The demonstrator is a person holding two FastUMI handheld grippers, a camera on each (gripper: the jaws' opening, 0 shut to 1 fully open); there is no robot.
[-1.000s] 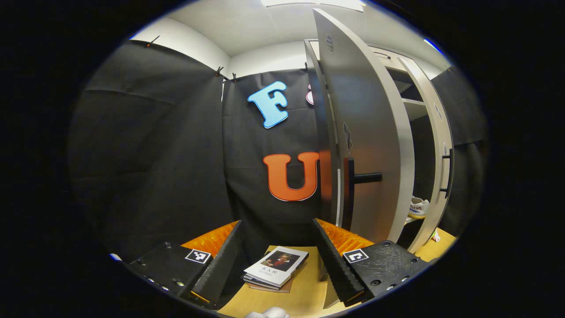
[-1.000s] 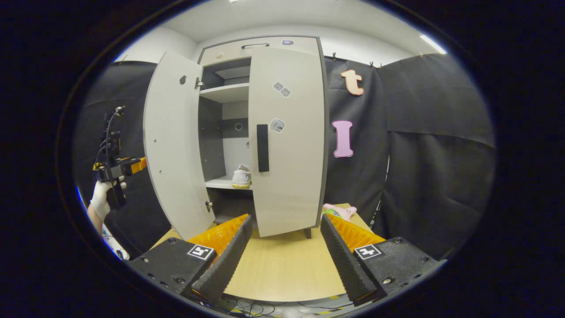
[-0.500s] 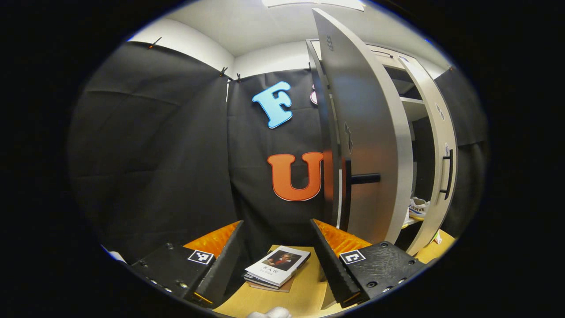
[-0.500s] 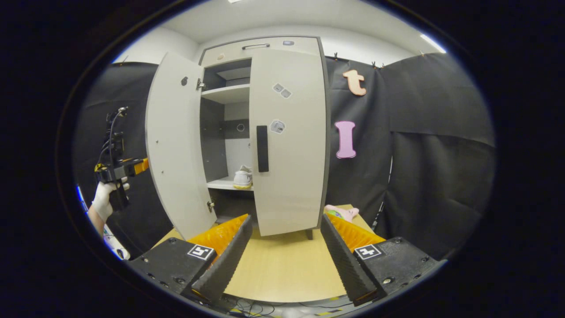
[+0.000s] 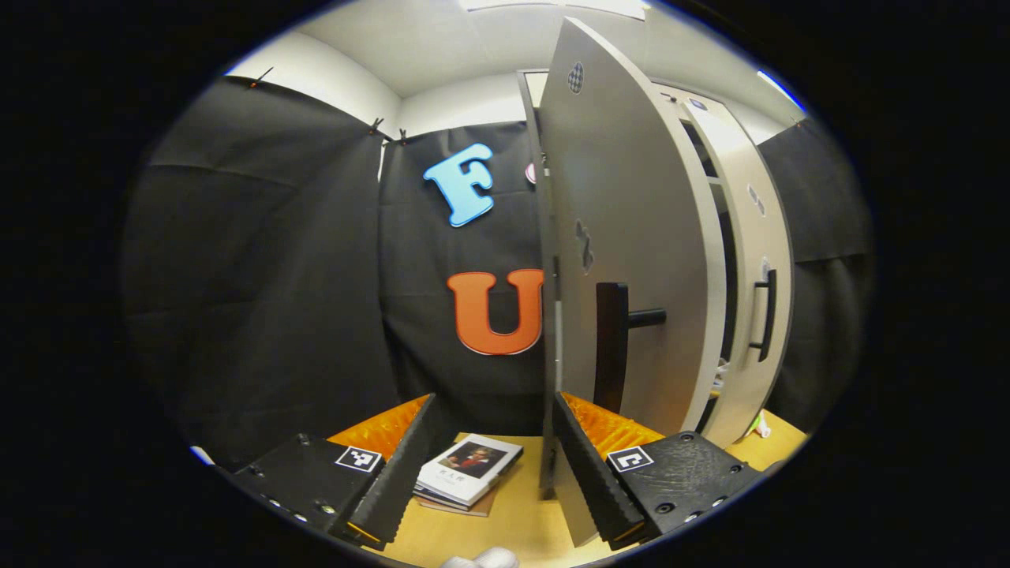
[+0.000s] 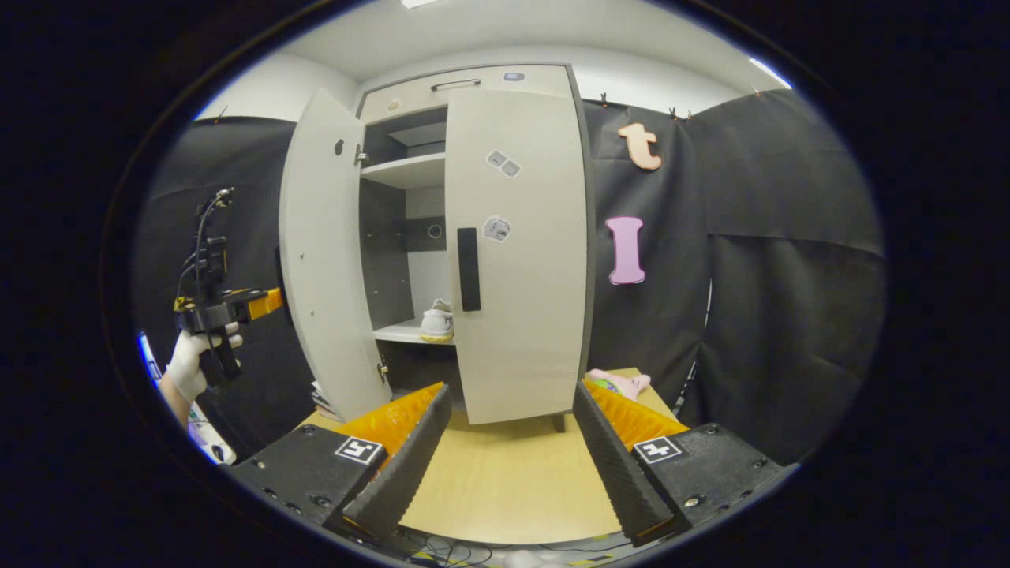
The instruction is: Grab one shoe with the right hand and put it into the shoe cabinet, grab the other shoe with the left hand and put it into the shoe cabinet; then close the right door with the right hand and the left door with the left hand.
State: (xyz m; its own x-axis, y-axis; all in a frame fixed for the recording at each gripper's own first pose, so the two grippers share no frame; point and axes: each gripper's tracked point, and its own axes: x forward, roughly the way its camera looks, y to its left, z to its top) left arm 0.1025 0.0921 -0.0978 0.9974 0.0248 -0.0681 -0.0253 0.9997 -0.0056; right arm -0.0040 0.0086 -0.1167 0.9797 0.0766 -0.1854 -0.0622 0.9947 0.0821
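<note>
My left gripper (image 5: 491, 457) wide apart, holding nothing, beside outer face of left door (image 5: 623, 260), near its dark handle (image 5: 611, 347). Left door ajar. My right gripper (image 6: 511, 450) wide too, empty, over front edge of table (image 6: 505, 481). Shoe cabinet (image 6: 473, 237) pale grey, at table's back edge; right door (image 6: 517, 252) shut. White shoe (image 6: 436, 323) on inner shelf. Books (image 5: 467, 471) at table's left edge.
</note>
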